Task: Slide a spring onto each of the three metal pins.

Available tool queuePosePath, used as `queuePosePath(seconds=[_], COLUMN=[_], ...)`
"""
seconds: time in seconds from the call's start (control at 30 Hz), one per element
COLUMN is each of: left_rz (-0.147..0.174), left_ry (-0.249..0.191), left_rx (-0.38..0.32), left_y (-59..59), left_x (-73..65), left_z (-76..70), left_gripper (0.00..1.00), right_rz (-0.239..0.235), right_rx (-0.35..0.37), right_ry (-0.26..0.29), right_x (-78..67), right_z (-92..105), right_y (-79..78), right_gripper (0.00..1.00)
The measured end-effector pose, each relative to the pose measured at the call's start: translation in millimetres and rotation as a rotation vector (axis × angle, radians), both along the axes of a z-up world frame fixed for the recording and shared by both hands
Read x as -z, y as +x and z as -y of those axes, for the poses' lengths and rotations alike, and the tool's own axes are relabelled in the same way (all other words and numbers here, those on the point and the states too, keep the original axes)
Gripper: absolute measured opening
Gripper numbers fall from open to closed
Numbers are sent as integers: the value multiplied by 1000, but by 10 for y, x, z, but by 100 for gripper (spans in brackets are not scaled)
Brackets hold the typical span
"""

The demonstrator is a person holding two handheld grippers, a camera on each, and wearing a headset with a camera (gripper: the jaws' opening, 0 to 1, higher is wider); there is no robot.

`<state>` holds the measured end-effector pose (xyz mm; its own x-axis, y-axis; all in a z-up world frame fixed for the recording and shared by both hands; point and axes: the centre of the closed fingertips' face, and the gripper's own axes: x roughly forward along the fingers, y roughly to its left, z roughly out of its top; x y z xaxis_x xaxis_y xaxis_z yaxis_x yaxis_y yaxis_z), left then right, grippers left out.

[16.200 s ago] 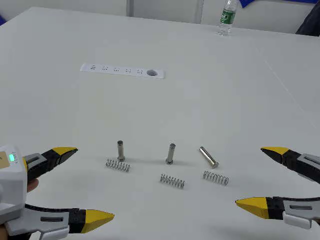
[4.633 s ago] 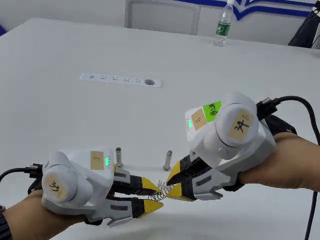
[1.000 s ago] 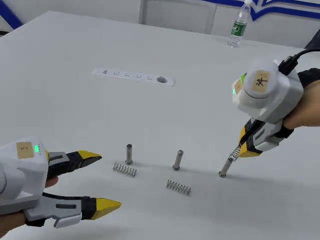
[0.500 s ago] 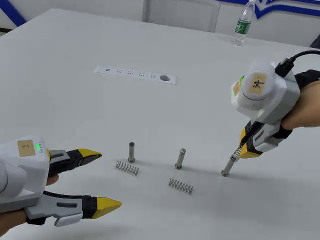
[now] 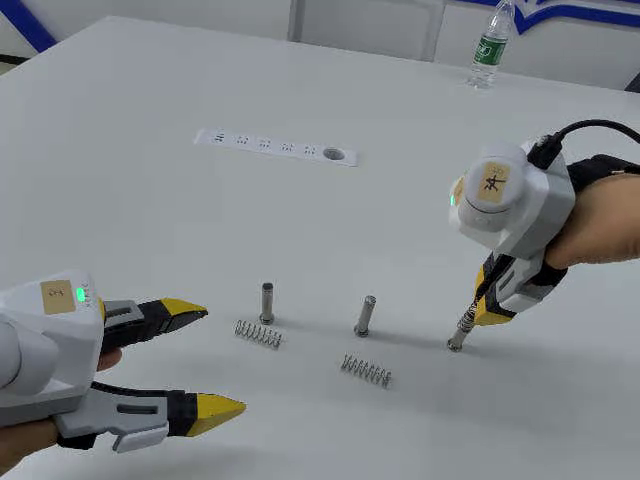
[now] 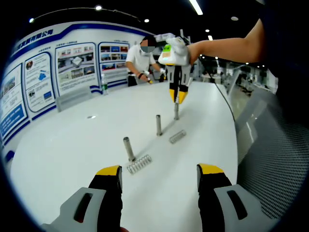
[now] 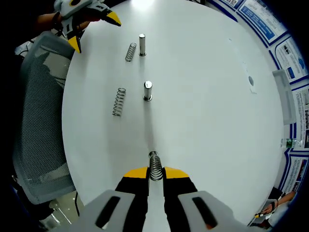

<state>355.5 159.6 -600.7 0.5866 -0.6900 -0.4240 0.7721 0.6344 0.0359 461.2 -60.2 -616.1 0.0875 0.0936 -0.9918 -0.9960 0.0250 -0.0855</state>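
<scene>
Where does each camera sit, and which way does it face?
Head view: on the headset, facing forward and down at the table; left gripper, right gripper, right hand show.
Left gripper view: on the left gripper, facing across the table along its open jaws.
Right gripper view: on the right gripper, facing down its jaws, shut on the held spring.
Shared: both gripper views show the middle pin and the other gripper.

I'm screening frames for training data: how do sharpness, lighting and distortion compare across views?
Head view: sharp, evenly lit, faint shadows by the grey metal pins. Left gripper view: strong fisheye curving the white table, bright ceiling lamps. Right gripper view: fisheye too, thin coiled steel spring crisp between the jaws.
</scene>
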Motion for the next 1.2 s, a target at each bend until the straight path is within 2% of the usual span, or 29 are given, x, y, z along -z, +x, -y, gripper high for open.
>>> queuePosePath(seconds=[0.57, 0.87, 1.2], left_rz=[-5, -5, 3], left_ry=[1, -1, -4], left_rx=[-2, -1, 2], left_y=[-19, -14, -3], left_x=[6, -5, -33], left_z=[4, 14, 28], left_gripper=[63, 64, 64], right_rz=[-37, -31, 5], right_rx=[29, 44, 82], right_ry=[-3, 25, 97], right_x=[316, 338, 221], right_z=[-5, -1, 50], right_y=[-57, -59, -49], right_gripper=[13, 18, 22])
